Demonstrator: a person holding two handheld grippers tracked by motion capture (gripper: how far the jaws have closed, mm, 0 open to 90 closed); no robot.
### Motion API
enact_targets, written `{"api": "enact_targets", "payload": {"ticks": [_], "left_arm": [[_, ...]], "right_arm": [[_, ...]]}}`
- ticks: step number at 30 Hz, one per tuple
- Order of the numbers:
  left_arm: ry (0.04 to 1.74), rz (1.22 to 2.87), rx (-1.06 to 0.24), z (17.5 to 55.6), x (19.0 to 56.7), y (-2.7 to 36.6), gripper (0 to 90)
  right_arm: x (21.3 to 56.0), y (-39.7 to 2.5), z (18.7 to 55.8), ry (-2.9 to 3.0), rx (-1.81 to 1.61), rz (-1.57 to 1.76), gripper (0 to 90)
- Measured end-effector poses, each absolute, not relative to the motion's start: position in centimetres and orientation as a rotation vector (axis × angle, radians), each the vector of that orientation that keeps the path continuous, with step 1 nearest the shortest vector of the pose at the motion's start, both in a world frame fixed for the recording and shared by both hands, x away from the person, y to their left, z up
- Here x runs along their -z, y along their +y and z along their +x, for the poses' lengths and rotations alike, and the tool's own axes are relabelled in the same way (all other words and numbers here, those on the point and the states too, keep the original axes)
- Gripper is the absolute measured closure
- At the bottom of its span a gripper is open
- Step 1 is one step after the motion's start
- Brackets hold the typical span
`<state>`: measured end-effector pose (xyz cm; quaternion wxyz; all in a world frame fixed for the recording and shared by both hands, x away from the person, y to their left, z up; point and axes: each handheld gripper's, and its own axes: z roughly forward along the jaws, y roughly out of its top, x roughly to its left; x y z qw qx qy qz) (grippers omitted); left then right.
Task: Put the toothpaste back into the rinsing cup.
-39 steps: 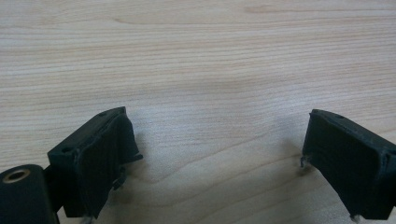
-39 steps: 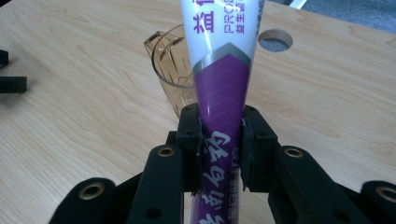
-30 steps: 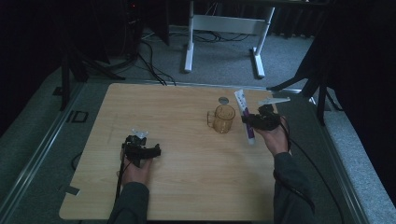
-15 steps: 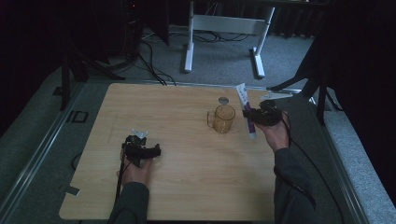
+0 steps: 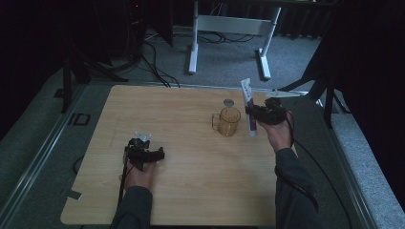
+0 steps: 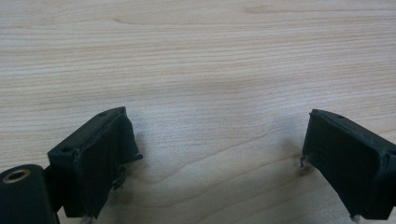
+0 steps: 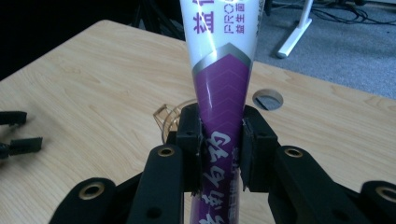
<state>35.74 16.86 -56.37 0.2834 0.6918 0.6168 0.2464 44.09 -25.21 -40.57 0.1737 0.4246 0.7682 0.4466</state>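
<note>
On a pale wooden table (image 5: 191,191) with rounded corners, set on grey carpet in a dark room, the work is laid out. Behind the table a white metal stand (image 5: 229,43) is seen, with black cables trailing across the floor beside it. Near the right edge of the table, the right gripper (image 7: 219,140) is held above the surface, its jaws closed on a purple and white tube (image 7: 222,93), which stands nearly upright and tilted slightly. Just beside the tube, an amber glass mug (image 5: 228,121) is placed on the wood, and a small round hole (image 5: 229,102) is cut in the tabletop just behind it. Well apart, toward the near left, the left gripper (image 6: 217,154) is rested low over bare wood, its jaws spread wide with nothing held between them.
</note>
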Motion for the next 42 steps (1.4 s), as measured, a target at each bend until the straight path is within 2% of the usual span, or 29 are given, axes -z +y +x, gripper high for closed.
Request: {"api": "enact_targets", "payload": {"ticks": [42], "left_arm": [[1.65, 1.853, -0.659, 35.8, 56.4, 16.9, 7.4]], "right_arm": [[39.5, -24.5, 45.2, 2.081, -1.315, 1.18, 73.1]]}}
